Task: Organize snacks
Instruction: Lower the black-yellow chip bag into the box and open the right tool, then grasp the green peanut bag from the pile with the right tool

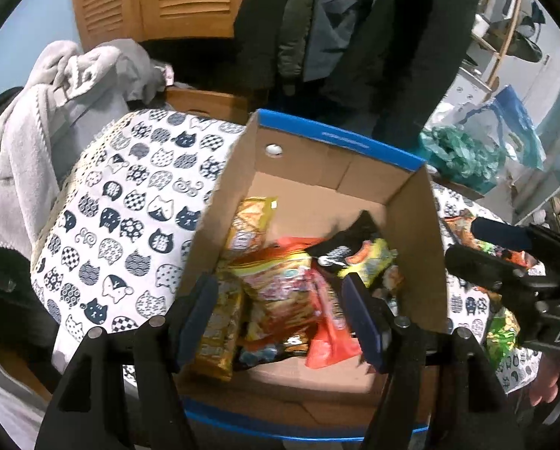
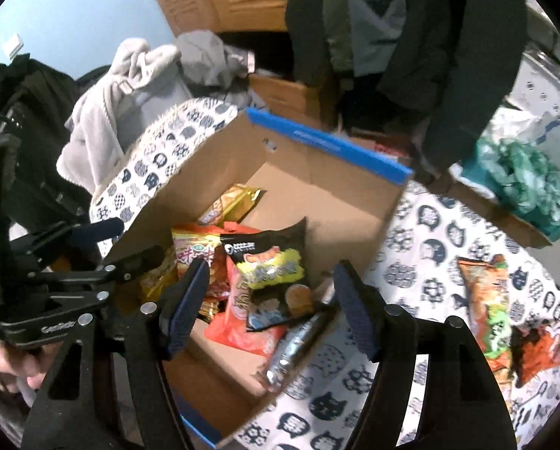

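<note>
- Cardboard box (image 1: 411, 232), blue-edged: holds bright crinkled snack packets (image 1: 280, 288).
- Left gripper (image 1: 280, 318), right gripper (image 2: 270, 309): jaws apart, gripping nothing.
- Table (image 2: 430, 262): 1 orange-green packet (image 2: 497, 311).

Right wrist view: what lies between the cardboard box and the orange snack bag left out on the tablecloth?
Only bare cat-print tablecloth separates the box from the orange snack bag in the right wrist view.
</note>
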The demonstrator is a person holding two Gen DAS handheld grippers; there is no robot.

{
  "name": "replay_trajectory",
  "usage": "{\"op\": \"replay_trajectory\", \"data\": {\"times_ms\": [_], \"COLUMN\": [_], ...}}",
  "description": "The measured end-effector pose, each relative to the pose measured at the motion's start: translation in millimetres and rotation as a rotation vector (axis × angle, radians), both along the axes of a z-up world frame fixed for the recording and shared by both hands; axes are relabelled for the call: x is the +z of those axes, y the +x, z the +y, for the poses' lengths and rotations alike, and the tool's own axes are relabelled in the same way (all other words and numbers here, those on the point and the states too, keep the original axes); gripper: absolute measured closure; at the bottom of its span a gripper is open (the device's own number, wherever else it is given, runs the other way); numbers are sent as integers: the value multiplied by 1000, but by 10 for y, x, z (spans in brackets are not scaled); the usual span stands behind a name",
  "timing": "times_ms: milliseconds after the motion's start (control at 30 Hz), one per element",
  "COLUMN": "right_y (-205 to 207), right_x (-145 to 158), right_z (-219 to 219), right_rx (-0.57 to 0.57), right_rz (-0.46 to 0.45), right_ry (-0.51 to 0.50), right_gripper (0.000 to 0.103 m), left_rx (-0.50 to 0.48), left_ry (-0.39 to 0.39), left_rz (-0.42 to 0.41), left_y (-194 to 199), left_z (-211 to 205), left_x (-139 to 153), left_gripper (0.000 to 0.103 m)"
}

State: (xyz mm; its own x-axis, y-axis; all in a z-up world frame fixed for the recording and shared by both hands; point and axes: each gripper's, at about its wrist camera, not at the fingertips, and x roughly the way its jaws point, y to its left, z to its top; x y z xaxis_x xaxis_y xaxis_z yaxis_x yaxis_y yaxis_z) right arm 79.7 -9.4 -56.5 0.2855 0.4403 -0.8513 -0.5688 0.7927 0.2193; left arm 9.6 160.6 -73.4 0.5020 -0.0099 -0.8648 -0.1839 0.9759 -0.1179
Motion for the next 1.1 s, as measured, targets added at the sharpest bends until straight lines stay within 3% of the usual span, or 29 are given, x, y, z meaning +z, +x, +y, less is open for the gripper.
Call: {"op": "replay_trajectory", "data": {"times_ms": [333, 567, 1100], "right_y": [-185, -284, -405], "right_x": [189, 163, -34], "right_z": [-645, -1180, -2417], "right_rx": [-93, -165, -354], "right_rz": [-50, -33, 18], "right_ry": [-29, -59, -85], "right_gripper": [29, 29, 29], "left_rx": [-132, -228, -361], "left_ry": [4, 28, -21], "left_rz": [6, 12, 76], "left_y": [87, 117, 93], "left_z": [-582, -1041, -1857], "left_x": [68, 94, -62], "left_gripper": [32, 32, 32]}}
